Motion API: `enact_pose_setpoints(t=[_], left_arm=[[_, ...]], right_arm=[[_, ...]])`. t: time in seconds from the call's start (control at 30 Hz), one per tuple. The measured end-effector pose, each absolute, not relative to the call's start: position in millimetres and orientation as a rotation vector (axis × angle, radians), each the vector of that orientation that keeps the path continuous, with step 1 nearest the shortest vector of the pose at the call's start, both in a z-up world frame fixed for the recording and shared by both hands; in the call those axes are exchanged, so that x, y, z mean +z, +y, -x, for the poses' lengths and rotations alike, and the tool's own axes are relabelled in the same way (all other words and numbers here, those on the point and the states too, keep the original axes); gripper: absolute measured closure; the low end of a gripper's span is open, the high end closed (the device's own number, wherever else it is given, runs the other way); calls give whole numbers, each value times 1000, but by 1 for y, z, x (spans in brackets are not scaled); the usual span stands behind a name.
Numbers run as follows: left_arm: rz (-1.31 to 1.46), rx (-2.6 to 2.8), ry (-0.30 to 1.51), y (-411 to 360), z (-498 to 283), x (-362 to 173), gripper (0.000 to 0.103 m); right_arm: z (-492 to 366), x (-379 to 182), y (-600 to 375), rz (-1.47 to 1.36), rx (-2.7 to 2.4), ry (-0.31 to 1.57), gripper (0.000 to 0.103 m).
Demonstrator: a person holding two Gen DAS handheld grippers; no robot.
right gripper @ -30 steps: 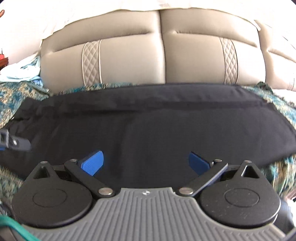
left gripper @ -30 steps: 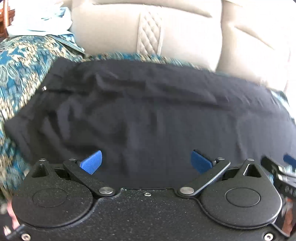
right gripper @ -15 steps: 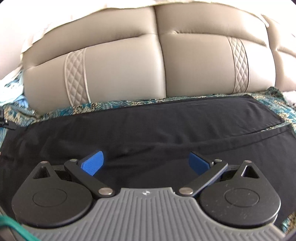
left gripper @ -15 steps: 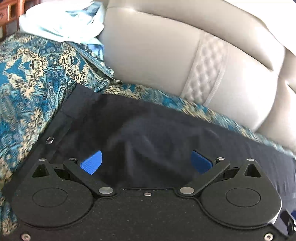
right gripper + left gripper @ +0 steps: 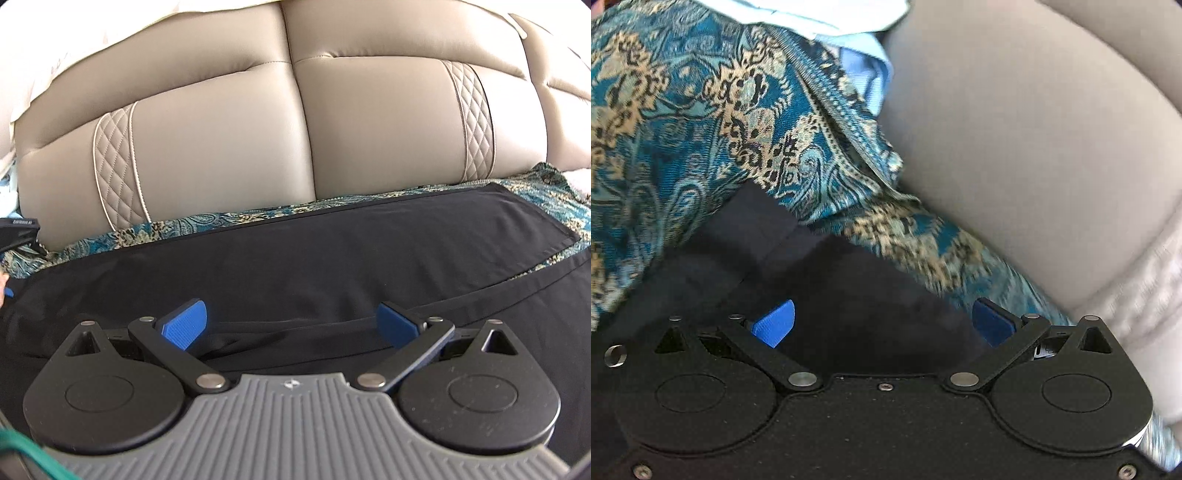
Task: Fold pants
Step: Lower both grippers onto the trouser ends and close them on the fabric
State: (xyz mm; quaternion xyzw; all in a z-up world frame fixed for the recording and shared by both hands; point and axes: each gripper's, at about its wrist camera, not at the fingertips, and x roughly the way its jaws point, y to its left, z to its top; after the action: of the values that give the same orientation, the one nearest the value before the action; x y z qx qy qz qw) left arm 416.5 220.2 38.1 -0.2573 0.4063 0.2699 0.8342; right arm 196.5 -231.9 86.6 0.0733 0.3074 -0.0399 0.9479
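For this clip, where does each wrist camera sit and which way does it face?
Left wrist: on the left hand-held gripper, open, low over one end of the black pants, facing the patterned teal cover and beige sofa back.
Right wrist: on the right hand-held gripper, open, over the pants, squarely facing the sofa back.
Shared: pants, cover, sofa.

Pants (image 5: 332, 258): matt black cloth, smooth. Throw (image 5: 683, 129), upper left: woven teal/gold paisley cloth w/ slight sheen. Sofa back (image 5: 221, 147), top of frame: smooth beige leather-look, semi-gloss, quilted strips. Left gripper (image 5: 882, 325) pads: ribbed blue plastic; body matt black, grainy.
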Motion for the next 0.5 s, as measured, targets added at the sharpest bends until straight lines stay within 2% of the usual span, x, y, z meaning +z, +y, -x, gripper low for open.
enact_pose_setpoints(t=[0.27,0.33,0.37,0.4,0.43,0.47,0.5], left_arm=[[496,757,901,229,-457,3,0],[485,785,890,231,-455,-1,5],[480,786,880,232,-452,-2,14],[466,795,868,232,-448,-2,30],[450,805,863,232,-444,-1,40],[441,813,862,233,-440,-1,57],[453,803,856,235,-434,1,69]], right_arm=[[-208,81,-228,-146,-68,626,0],[-211,79,-226,-154,-60,630,0],[-212,78,-225,-159,-55,633,0],[-213,77,-224,-165,-49,635,0],[-213,76,-222,-170,-42,638,0],[-214,76,-220,-175,-34,639,0],[-214,76,-218,-178,-26,640,0]])
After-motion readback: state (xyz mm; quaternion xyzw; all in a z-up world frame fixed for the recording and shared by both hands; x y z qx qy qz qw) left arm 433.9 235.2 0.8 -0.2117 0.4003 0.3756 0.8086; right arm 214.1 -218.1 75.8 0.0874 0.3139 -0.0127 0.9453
